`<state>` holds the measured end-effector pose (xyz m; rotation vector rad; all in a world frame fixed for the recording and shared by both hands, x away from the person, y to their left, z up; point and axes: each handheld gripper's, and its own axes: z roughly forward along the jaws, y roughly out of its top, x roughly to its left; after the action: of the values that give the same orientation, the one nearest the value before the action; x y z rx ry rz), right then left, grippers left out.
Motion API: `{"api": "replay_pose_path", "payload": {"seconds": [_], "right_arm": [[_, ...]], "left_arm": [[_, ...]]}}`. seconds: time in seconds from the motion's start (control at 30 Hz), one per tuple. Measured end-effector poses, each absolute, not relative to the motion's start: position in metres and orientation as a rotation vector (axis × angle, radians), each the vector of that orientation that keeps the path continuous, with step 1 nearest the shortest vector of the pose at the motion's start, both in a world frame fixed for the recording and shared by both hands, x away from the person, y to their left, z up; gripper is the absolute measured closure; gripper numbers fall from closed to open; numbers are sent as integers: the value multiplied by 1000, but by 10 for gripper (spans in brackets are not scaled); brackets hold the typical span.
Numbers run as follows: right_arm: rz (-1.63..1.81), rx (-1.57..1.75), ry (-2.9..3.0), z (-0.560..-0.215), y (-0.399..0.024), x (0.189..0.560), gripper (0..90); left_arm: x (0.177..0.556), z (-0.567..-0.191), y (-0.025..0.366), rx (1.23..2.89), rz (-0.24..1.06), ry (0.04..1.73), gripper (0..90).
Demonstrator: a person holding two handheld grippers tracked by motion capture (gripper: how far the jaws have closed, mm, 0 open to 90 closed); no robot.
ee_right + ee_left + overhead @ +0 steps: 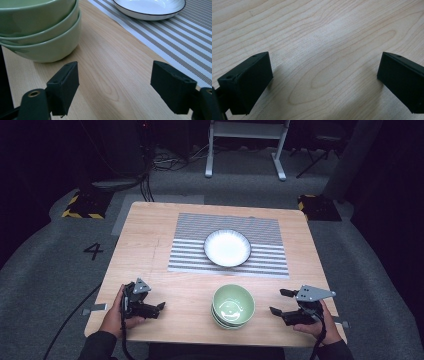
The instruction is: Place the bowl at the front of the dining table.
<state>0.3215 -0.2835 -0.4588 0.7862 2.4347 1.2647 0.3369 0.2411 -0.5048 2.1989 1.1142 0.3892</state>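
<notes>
A stack of three green bowls [233, 305] [37, 27] stands near the table's front edge, in the middle. A white plate with a dark rim [227, 248] [150, 7] rests on a striped placemat [265, 227] [180, 42] farther back. My left gripper [159, 308] [324, 82] is held low at the front left, open, with bare wood between its jaws. My right gripper [279, 303] [113, 85] sits at the front right, open and empty, its jaws toward the bowls, a short gap from the stack.
The wooden table [145, 240] has bare wood to the left of the placemat and along the front. Beyond it lie grey carpet, cables and a white stand's legs [245, 150]. A hand holds each gripper at the table's front edge.
</notes>
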Motion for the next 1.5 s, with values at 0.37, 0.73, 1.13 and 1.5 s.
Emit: {"api": "replay_pose_path", "payload": {"seconds": [0.37,0.73,1.13,1.5], "right_arm": [[1333,740,2471,-455,-275,316,227],[1361,651,2480,-442,-259,303,218],[1403,583,2492,-432,-246,293,212],[1394,545,2494,-426,-235,285,202]], "left_arm": [[337,-505,241,2199,391,1114,0],[337,-505,241,2199,392,1114,0],[336,-505,241,2196,389,1120,0],[336,-505,241,2196,389,1120,0]]}}
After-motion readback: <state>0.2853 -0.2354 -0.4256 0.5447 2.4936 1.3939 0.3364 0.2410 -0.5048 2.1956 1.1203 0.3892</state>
